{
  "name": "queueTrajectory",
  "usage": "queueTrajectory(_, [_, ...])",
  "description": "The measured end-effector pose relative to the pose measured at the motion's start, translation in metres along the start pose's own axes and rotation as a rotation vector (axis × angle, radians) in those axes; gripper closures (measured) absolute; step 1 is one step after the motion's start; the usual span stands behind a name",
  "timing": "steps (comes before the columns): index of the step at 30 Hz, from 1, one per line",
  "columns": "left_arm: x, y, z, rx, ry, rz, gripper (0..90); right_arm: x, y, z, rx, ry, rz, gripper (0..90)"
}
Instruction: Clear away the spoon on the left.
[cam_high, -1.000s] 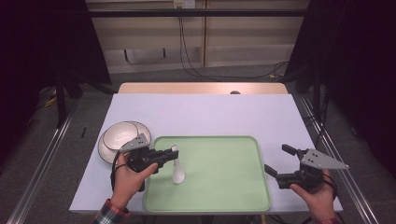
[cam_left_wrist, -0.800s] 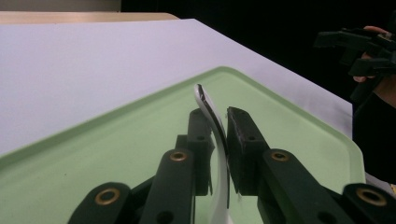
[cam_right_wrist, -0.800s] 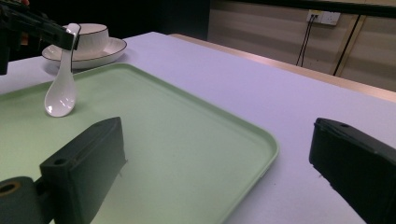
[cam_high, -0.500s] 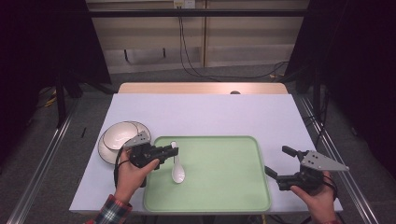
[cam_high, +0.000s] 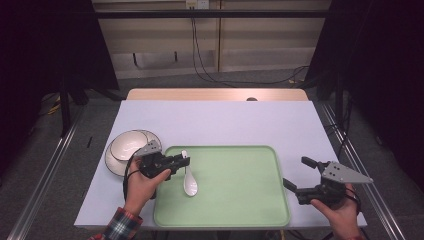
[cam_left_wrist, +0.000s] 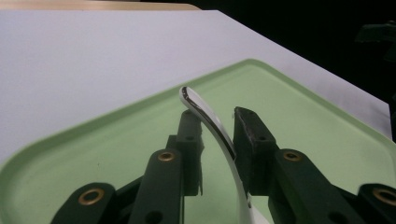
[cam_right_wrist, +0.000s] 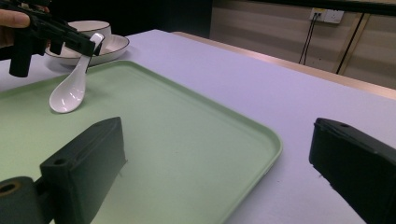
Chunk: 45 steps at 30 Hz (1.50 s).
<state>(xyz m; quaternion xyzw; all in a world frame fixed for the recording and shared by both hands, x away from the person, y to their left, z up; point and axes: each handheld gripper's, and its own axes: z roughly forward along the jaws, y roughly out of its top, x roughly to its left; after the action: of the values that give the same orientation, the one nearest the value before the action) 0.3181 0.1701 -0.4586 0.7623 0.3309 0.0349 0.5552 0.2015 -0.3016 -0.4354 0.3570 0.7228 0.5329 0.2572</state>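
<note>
On the green tray (cam_high: 235, 195), near its left edge, a white ceramic spoon (cam_high: 188, 176) lies with its bowl down and its handle raised. The left tongs (cam_high: 181, 161) have just been opening; the handle stands between the jaws, the pads no longer pressing it. The right tongs (cam_high: 296, 175) are held wide open and empty. The spoon is judged light, rigid, glossy, slippery and breakable, best gripped mid-handle. No writing or brand can be read.

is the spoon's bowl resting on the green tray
Yes, in the right gripper view the white spoon has its bowl down on the green tray, with the handle slanting up.
</note>
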Motion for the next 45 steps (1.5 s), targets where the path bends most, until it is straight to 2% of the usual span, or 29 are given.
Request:
queueTrajectory(15, [0.009, -0.006, 0.005, 0.014, 0.031, -0.025, 67.9, 0.001, 0.000, 0.002, 0.004, 0.005, -0.008, 3.3])
queueTrajectory(30, [0.011, -0.008, 0.008, 0.030, 0.062, -0.001, 60.6, 0.002, 0.000, 0.002, 0.004, 0.011, -0.006, 3.3])
queueTrajectory(34, [0.012, -0.010, 0.008, 0.041, 0.081, -0.006, 57.8, 0.001, 0.000, 0.002, 0.004, 0.014, -0.004, 3.3])
queueTrajectory(45, [0.012, -0.010, 0.007, 0.040, 0.088, -0.012, 54.7, 0.001, 0.000, 0.004, 0.006, 0.013, -0.010, 3.3])
